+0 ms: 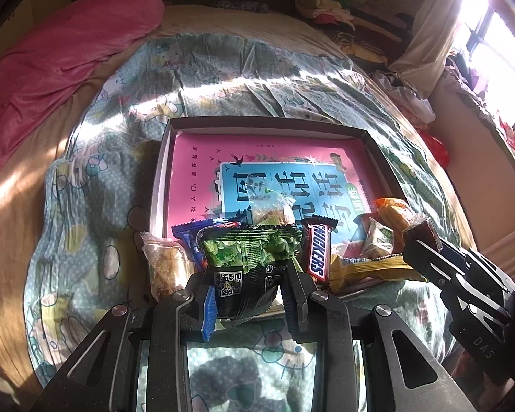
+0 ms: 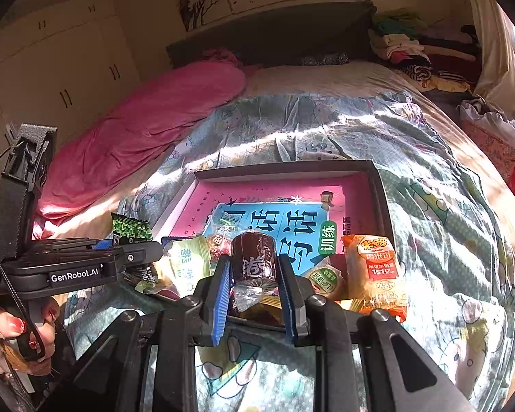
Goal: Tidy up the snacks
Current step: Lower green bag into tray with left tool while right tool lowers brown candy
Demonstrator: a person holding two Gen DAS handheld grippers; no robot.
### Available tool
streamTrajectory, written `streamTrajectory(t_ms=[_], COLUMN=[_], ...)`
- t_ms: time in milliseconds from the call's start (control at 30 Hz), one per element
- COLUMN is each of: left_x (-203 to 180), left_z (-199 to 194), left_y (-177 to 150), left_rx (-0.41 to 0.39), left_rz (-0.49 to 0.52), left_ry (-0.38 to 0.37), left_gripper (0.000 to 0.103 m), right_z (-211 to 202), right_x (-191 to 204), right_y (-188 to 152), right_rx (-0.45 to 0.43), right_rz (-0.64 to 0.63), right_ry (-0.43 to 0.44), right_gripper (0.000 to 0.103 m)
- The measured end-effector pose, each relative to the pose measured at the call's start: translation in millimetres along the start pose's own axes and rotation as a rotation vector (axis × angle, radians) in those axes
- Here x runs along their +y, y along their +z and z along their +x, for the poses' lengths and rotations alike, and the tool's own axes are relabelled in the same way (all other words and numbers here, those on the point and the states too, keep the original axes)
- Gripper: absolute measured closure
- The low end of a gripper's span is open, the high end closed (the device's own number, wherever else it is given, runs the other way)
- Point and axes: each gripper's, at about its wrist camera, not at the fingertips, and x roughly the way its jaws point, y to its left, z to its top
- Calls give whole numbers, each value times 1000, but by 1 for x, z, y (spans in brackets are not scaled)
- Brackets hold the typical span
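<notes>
My left gripper (image 1: pixel 249 286) is shut on a green and black snack bag (image 1: pixel 249 261), held over the near edge of a shallow dark box (image 1: pixel 267 122) lined with a pink and blue book (image 1: pixel 257 168). In the right wrist view my right gripper (image 2: pixel 255 286) is shut on a dark brown wrapped snack (image 2: pixel 254 261) above the box's near end. The same brown snack (image 1: pixel 425 231) shows at the right in the left wrist view. A Snickers bar (image 1: pixel 317 250), a clear packet (image 1: pixel 164 266), a yellow bar (image 1: pixel 370 267) and an orange rice cracker pack (image 2: pixel 376 271) lie along the box's near side.
The box lies on a cartoon-print quilt (image 1: pixel 120 137) on a bed. A pink blanket (image 2: pixel 147 127) is bunched at the left, clothes (image 2: pixel 415 51) are piled at the headboard corner. A hand (image 2: pixel 13 336) with red nails holds the left gripper's handle.
</notes>
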Motion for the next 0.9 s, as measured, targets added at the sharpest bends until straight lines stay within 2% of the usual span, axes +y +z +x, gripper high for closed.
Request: streamTrajectory(t_ms=[900], left_x=[-9], left_z=[22], left_y=[5], left_rx=[23], left_rz=[20], left_ry=[-34], left_gripper=[71], right_z=[47], right_x=[5], right_y=[-1], right_rx=[93], right_rz=[-11], right_ry=[10], right_gripper=[76])
